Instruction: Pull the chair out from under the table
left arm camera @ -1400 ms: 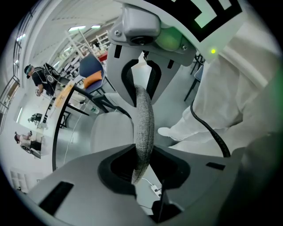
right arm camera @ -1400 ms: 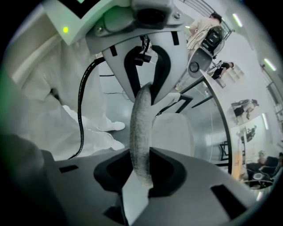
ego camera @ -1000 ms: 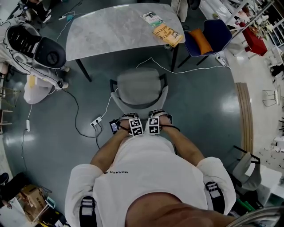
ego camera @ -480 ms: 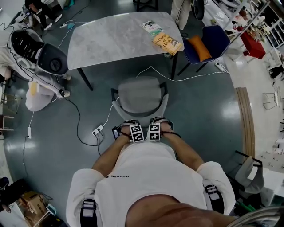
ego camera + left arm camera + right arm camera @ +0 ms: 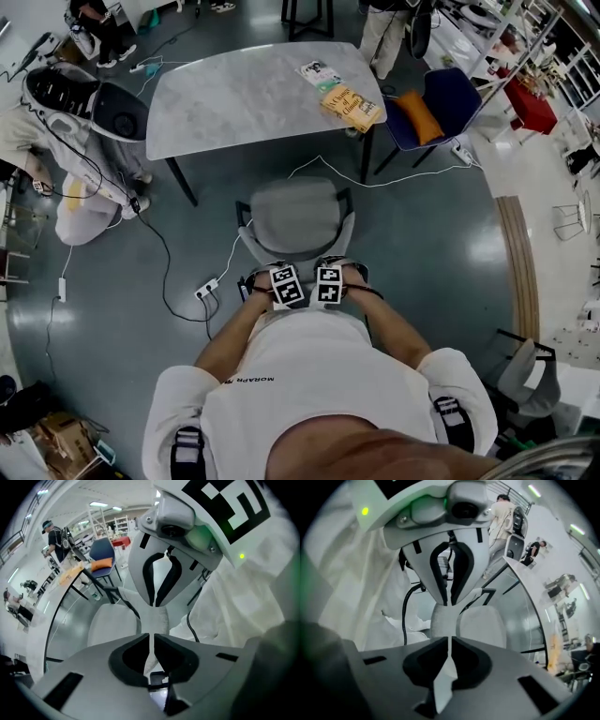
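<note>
The chair (image 5: 295,214) stands in the middle of the head view, clear of the table (image 5: 234,94) above it, with a strip of bare floor (image 5: 422,244) between the two. Its seat and curved back are padded in grey fabric on a thin black frame. The table has a rounded, grey, stone-patterned top on slim black legs. Near its right edge lie a yellow book (image 5: 352,105) and a thin booklet (image 5: 321,71). A white cable (image 5: 394,175) snakes over the glossy dark floor between table and chair. A black cable runs down the left to a power strip (image 5: 207,288) just beside the chair's left rear. At the upper right, beside the table, stands a blue chair (image 5: 457,86) with an orange cushion (image 5: 424,94). At the upper left is a bulky white-and-black machine (image 5: 89,105). The left gripper (image 5: 285,284) and right gripper (image 5: 328,282) hang side by side over the chair's back edge, just in front of the person's white shirt (image 5: 309,375). The left fingers (image 5: 93,658) have just been closing and are clenched to a thin slit with nothing between them, the grey back showing beyond. The right fingers (image 5: 506,665) have closed likewise, empty.
</note>
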`<state>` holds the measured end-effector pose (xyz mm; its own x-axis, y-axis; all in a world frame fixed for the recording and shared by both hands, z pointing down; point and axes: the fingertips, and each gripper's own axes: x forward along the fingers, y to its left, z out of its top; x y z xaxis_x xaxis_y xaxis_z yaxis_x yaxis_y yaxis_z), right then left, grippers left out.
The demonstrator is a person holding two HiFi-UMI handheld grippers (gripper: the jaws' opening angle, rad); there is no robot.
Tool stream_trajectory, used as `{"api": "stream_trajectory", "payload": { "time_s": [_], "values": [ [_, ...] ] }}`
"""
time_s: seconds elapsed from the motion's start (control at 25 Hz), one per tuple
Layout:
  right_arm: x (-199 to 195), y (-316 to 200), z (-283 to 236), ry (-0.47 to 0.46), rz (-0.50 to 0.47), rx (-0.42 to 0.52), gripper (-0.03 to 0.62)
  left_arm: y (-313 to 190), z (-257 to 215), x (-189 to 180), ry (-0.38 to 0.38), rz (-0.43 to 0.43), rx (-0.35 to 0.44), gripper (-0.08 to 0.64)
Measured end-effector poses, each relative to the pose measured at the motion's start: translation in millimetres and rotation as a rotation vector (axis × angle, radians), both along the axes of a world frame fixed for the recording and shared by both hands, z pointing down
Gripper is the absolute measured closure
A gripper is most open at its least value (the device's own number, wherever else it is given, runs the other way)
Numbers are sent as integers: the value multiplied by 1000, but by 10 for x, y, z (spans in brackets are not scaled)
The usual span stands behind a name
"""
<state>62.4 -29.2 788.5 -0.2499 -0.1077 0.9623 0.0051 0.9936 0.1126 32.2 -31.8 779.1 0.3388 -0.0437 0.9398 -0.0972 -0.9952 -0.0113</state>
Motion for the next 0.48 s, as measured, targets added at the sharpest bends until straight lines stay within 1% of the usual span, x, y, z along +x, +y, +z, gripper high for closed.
{"api": "stream_trajectory", "payload": {
  "time_s": [0.08,0.24,0.4,0.48],
  "values": [
    [-20,-98,-130,-30,49,11,568,-85,-110,11,12,-23,19,535],
    [-111,-267,-426,-126,146,25,577,-252,-390,34,72,-85,47,555],
    [-189,-423,-762,-191,203,93,578,-441,-750,-6,121,-168,111,556],
    [-237,-516,-944,-247,255,120,580,-547,-940,-37,151,-218,147,557]
  ]
}}
